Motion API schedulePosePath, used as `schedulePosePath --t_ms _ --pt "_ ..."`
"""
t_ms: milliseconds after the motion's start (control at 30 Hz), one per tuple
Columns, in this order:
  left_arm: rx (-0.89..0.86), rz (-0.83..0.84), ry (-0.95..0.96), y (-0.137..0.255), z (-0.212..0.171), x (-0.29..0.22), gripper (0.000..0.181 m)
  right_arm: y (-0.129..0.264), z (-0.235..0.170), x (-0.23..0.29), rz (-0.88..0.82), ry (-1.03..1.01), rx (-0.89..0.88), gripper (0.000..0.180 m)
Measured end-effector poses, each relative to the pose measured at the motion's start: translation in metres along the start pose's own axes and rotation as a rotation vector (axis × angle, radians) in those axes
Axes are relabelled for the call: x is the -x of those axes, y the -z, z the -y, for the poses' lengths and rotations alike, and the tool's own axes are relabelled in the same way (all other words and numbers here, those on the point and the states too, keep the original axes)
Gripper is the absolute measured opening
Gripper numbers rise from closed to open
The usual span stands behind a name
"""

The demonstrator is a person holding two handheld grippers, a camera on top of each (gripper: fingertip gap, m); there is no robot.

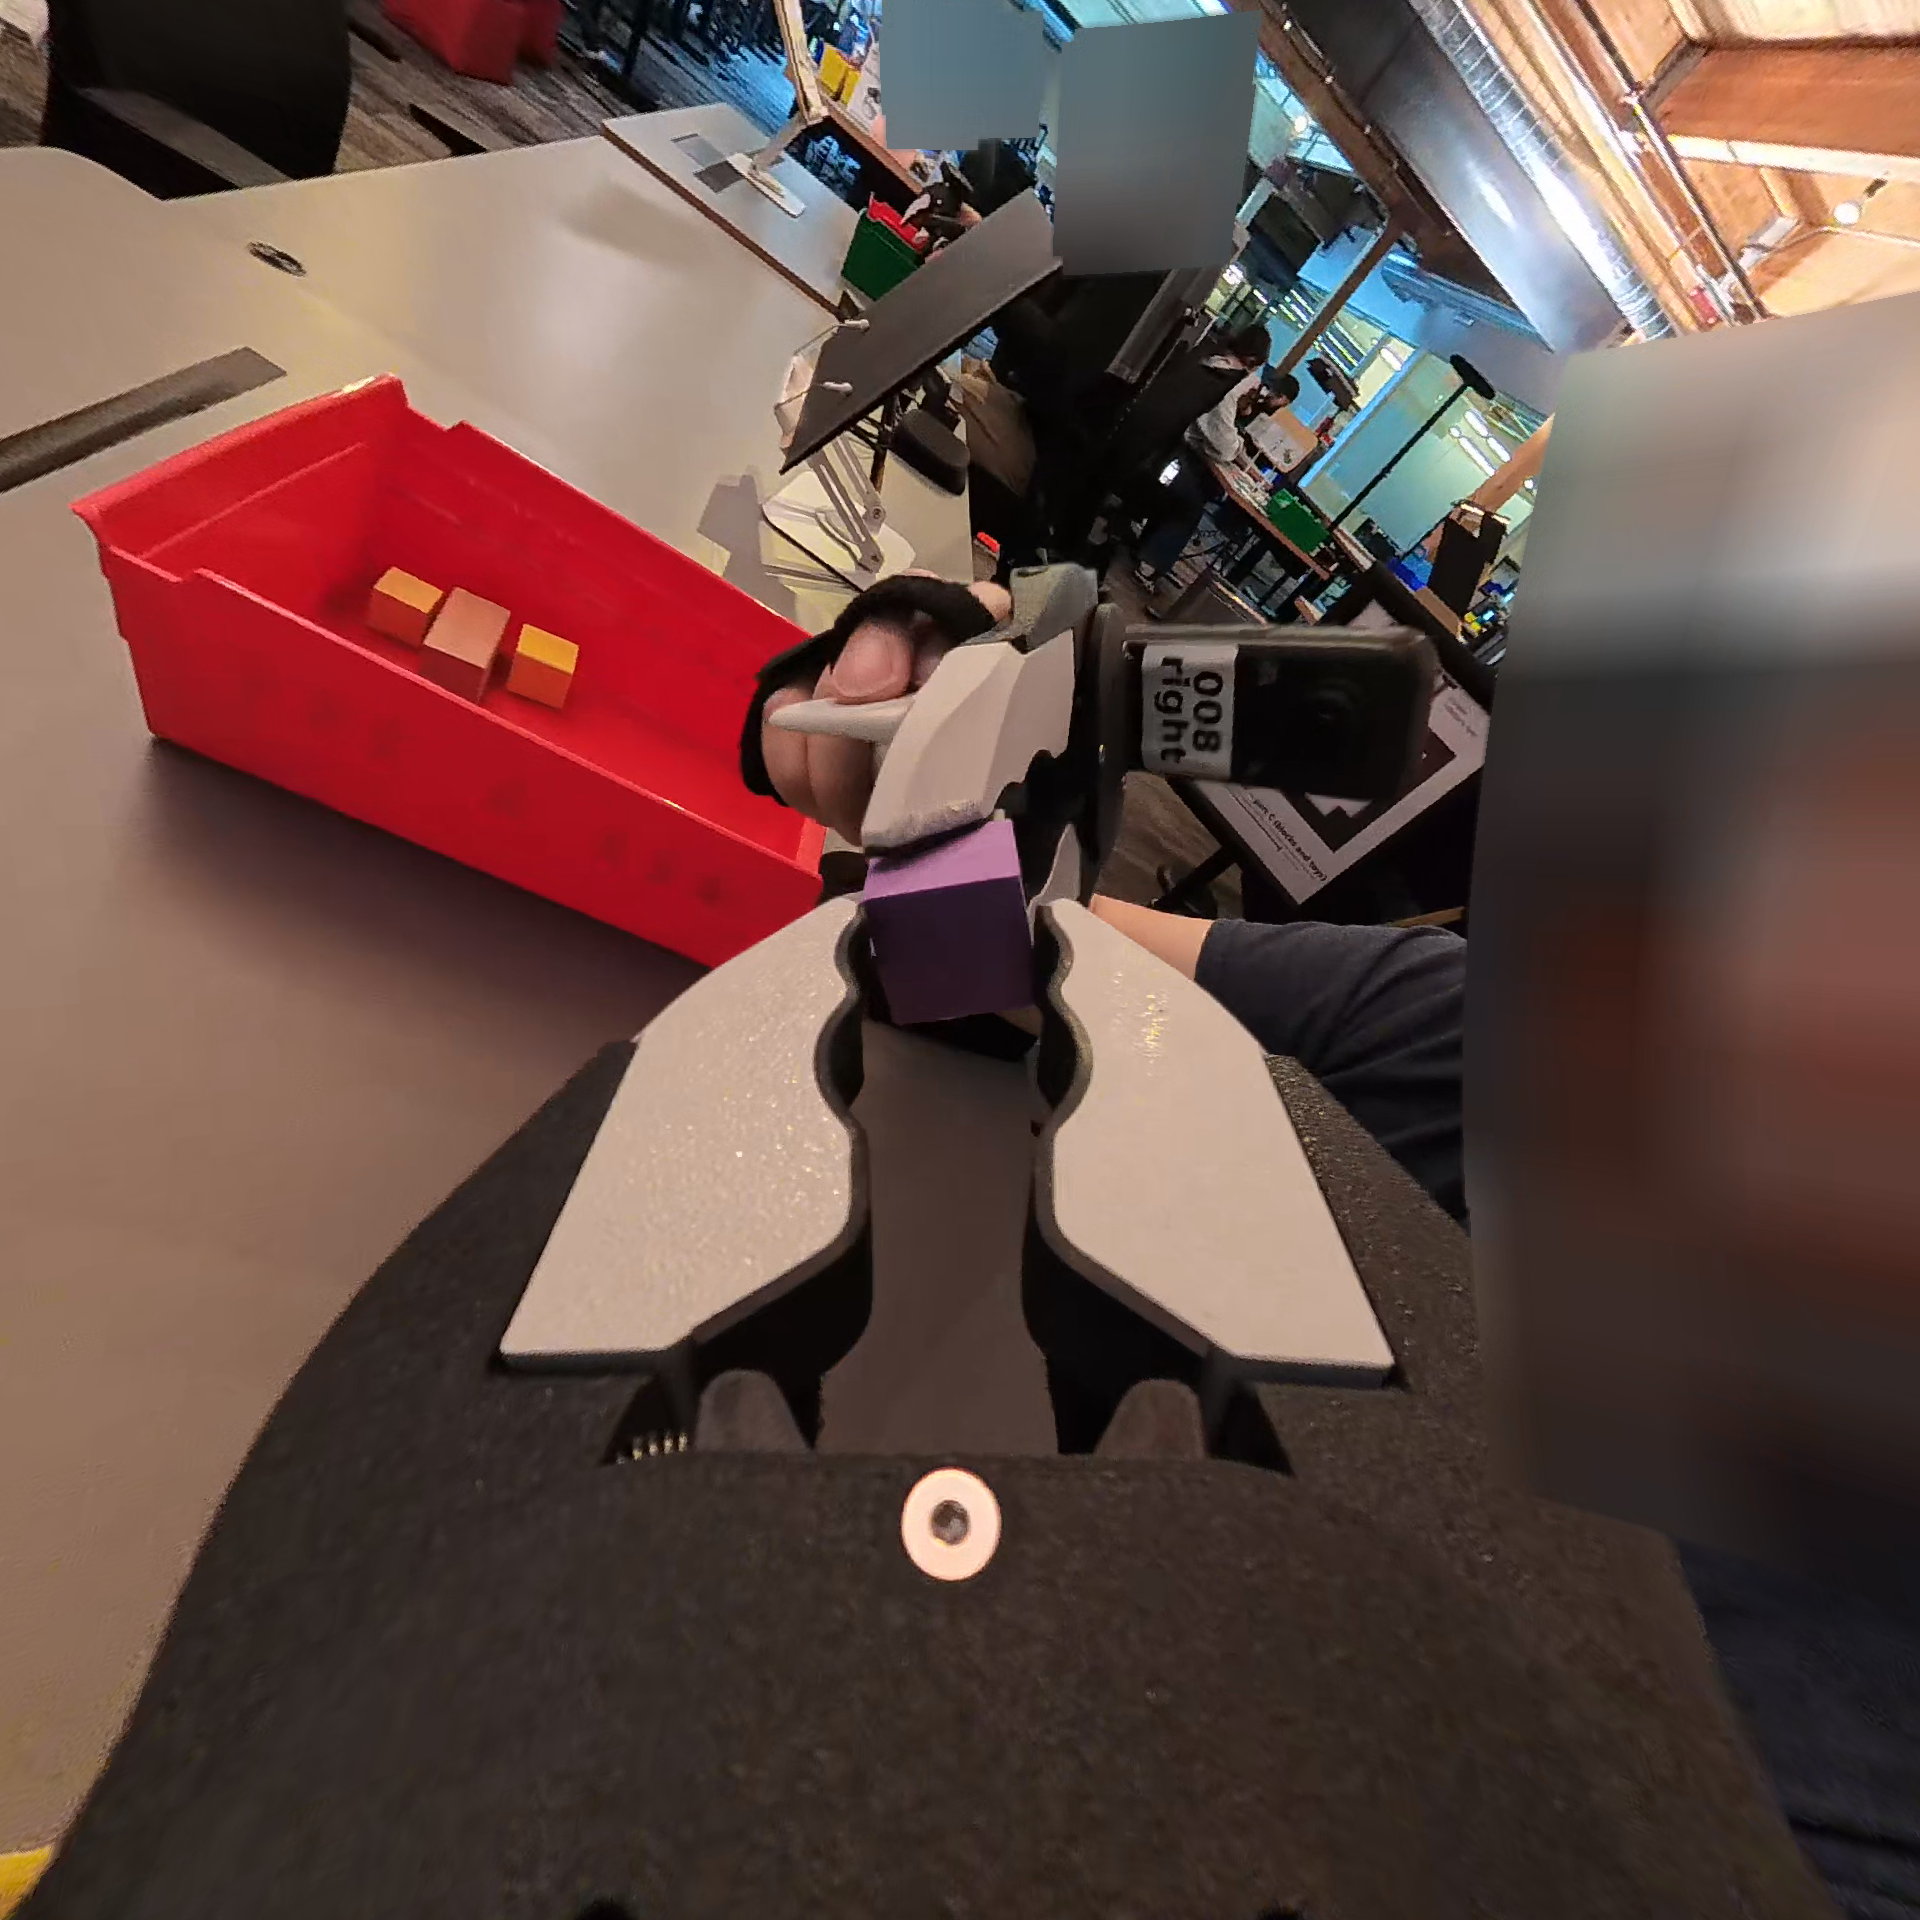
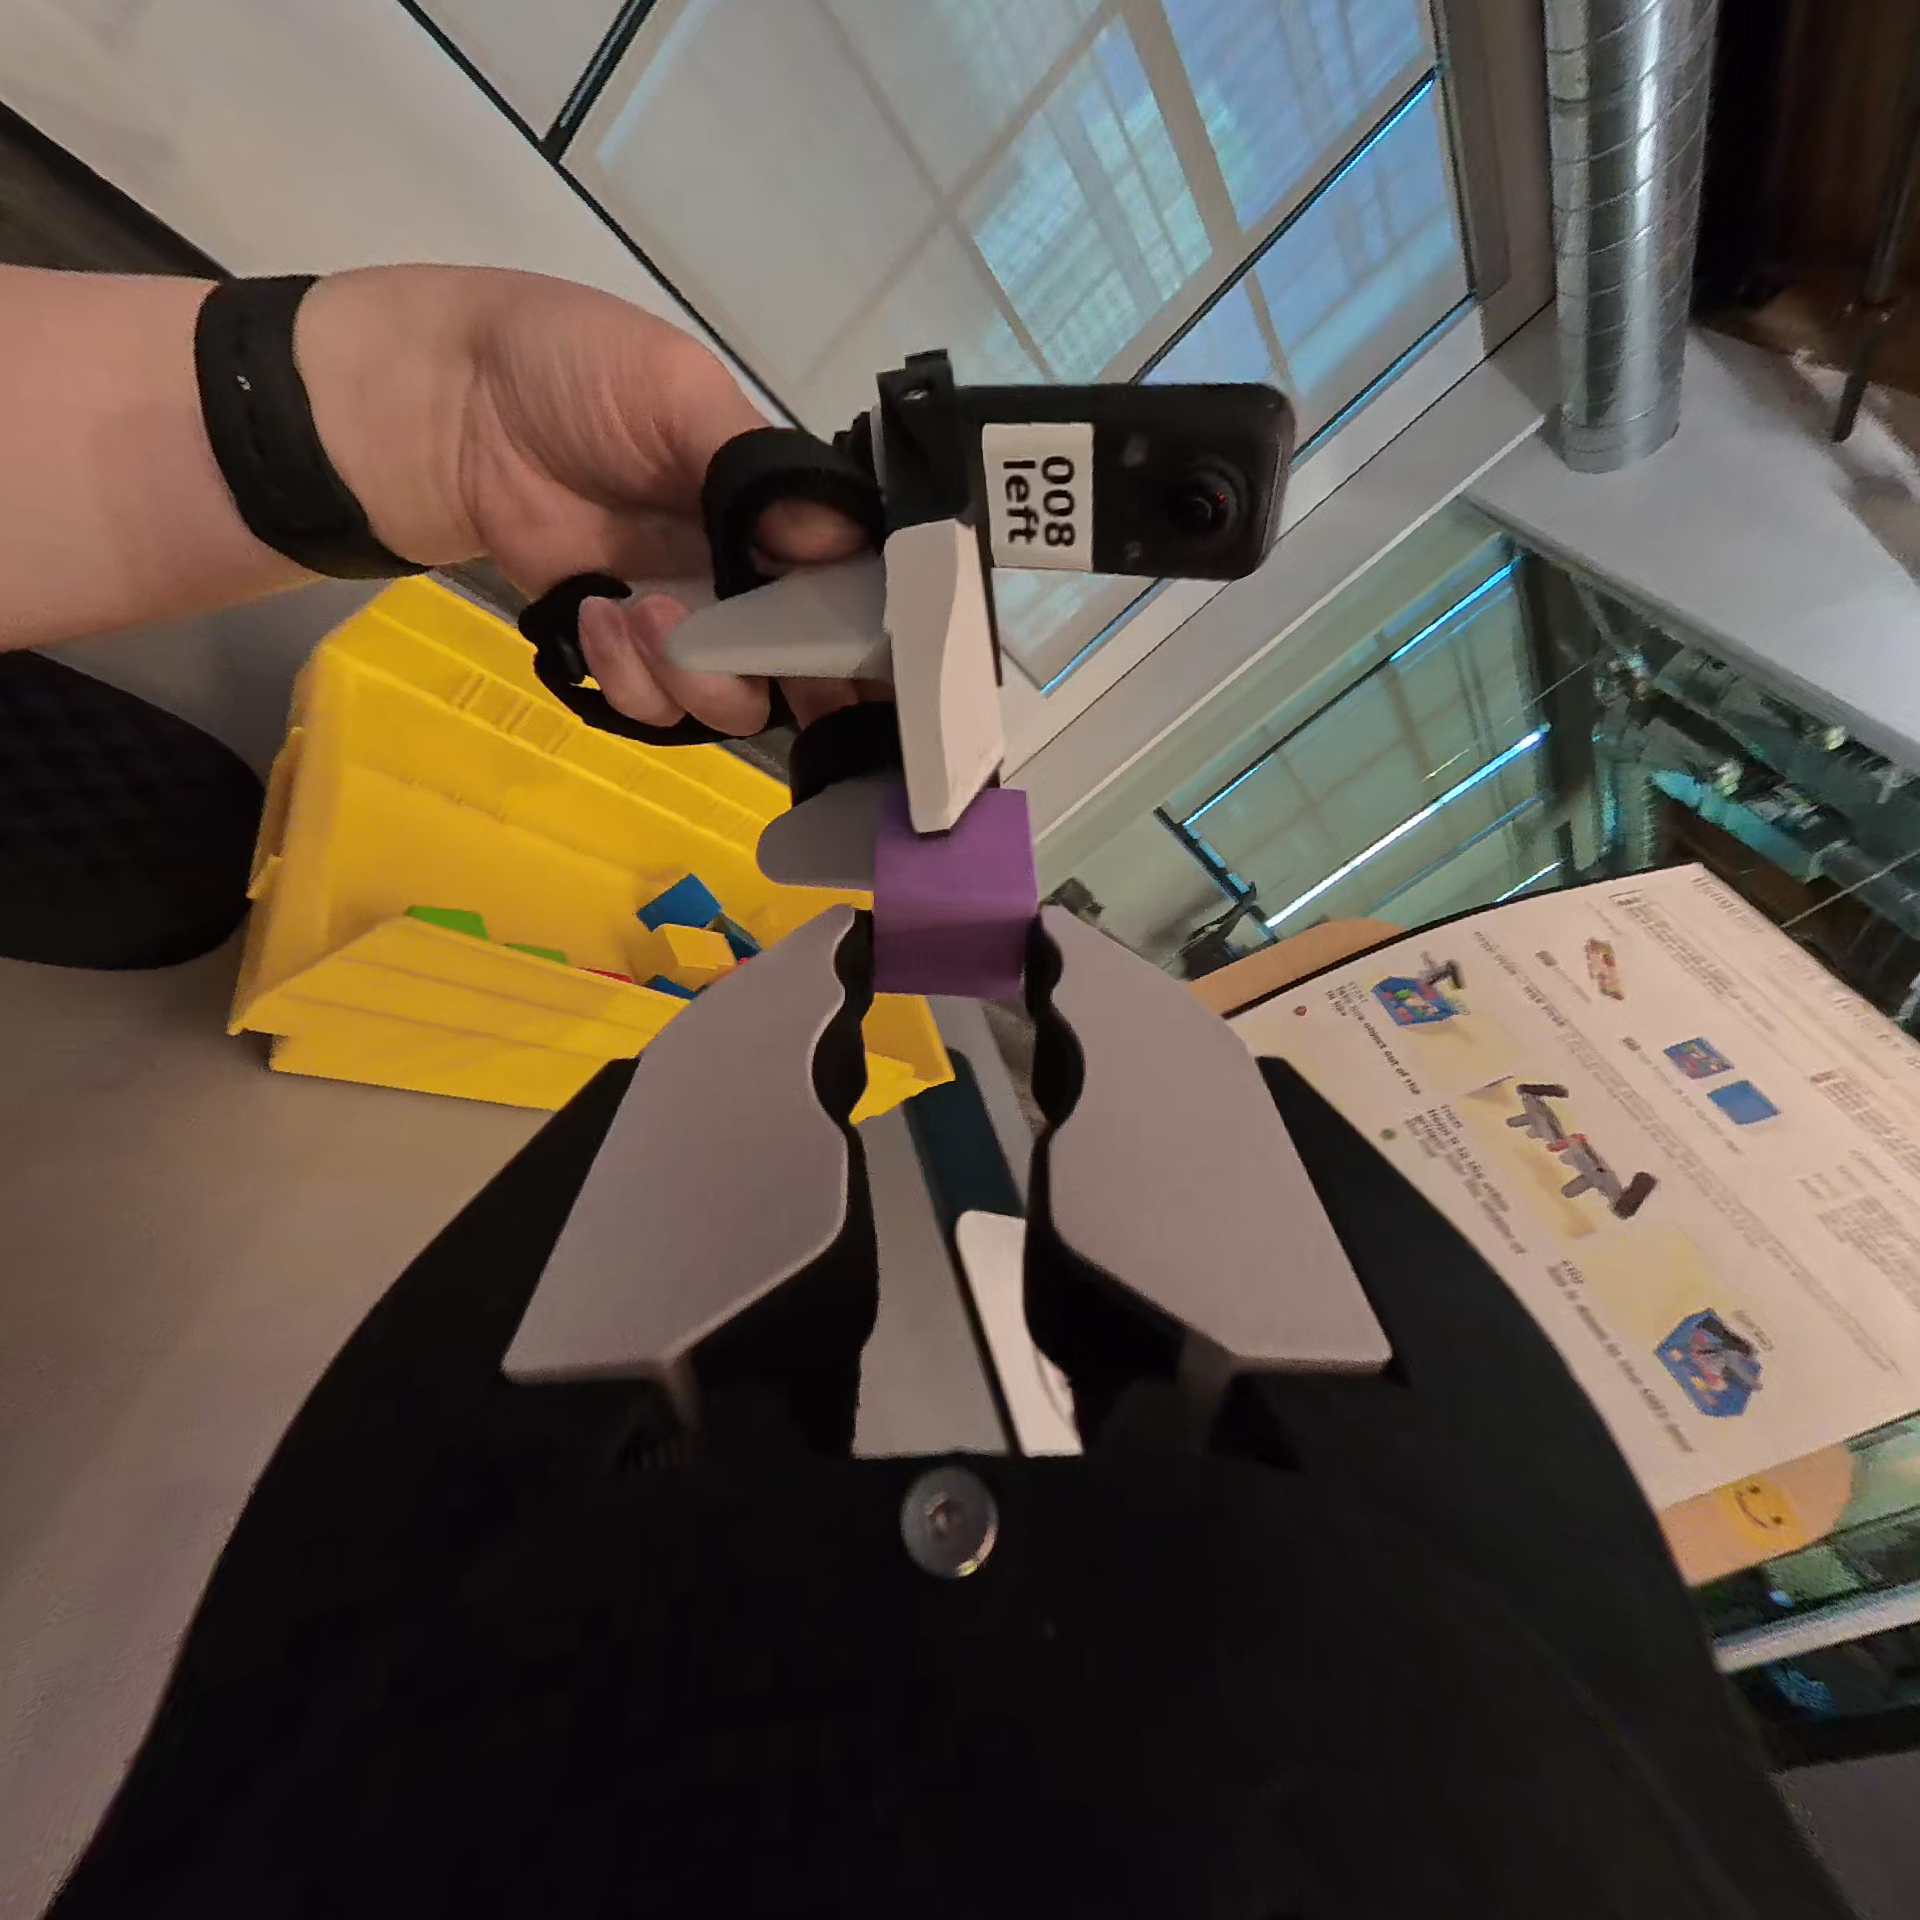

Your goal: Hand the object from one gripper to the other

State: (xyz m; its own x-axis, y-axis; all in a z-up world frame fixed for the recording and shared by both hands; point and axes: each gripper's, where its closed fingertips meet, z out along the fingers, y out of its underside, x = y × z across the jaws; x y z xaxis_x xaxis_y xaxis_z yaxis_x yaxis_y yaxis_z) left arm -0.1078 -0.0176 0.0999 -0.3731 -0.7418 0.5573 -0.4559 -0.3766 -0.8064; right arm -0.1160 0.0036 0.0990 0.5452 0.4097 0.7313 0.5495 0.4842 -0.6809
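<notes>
- Your left gripper [image 1: 948, 951] is clamped on the purple cube [image 1: 948, 930], pinching it at the fingertips so that most of the block stands clear for the other tool.
- Your right gripper [image 2: 940, 951] grips the same cube [image 2: 951, 899] across its other pair of faces, at right angles, so the fingers don't collide.
- Both hold it in the air, above the dark table [image 1: 260, 1039]: mid-handover, neither side let go.
- The red bin [image 1: 499, 790] with three orange blocks [image 1: 468, 636] probably receives; the yellow bin [image 2: 436, 831] likely supplies.
</notes>
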Motion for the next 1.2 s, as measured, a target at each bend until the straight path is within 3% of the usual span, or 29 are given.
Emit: schedulePosePath --t_ms 100,167,233,300,433,567,933,1200 --pt "-0.041 0.113 -0.003 0.007 0.007 0.012 0.043 0.011 -0.008 -0.012 0.028 -0.035 0.065 0.028" --pt "-0.049 0.202 -0.047 0.017 0.01 0.016 0.047 0.04 -0.03 -0.052 -0.051 -0.067 0.199 0.028" --pt "-0.046 0.265 -0.074 0.026 0.01 0.017 0.047 0.086 -0.065 -0.094 -0.134 -0.291 0.354 0.028" --pt "-0.047 0.289 -0.085 0.031 0.01 0.017 0.045 0.138 -0.126 -0.115 -0.228 -0.548 0.62 0.028" --pt "-0.024 0.275 -0.045 0.029 0.006 0.02 0.042 0.217 -0.227 -0.063 -0.181 -1.035 1.135 0.028" --pt "0.011 0.276 -0.025 0.022 0.0 0.025 0.04 0.25 -0.285 -0.019 -0.143 -1.171 1.482 0.028" --pt "0.048 0.284 -0.016 0.017 -0.006 0.028 0.038 0.257 -0.325 0.017 -0.117 -1.208 1.739 0.028" --pt "0.054 0.28 -0.028 0.018 -0.007 0.024 0.036 0.256 -0.336 0.02 -0.138 -1.23 1.743 0.029"
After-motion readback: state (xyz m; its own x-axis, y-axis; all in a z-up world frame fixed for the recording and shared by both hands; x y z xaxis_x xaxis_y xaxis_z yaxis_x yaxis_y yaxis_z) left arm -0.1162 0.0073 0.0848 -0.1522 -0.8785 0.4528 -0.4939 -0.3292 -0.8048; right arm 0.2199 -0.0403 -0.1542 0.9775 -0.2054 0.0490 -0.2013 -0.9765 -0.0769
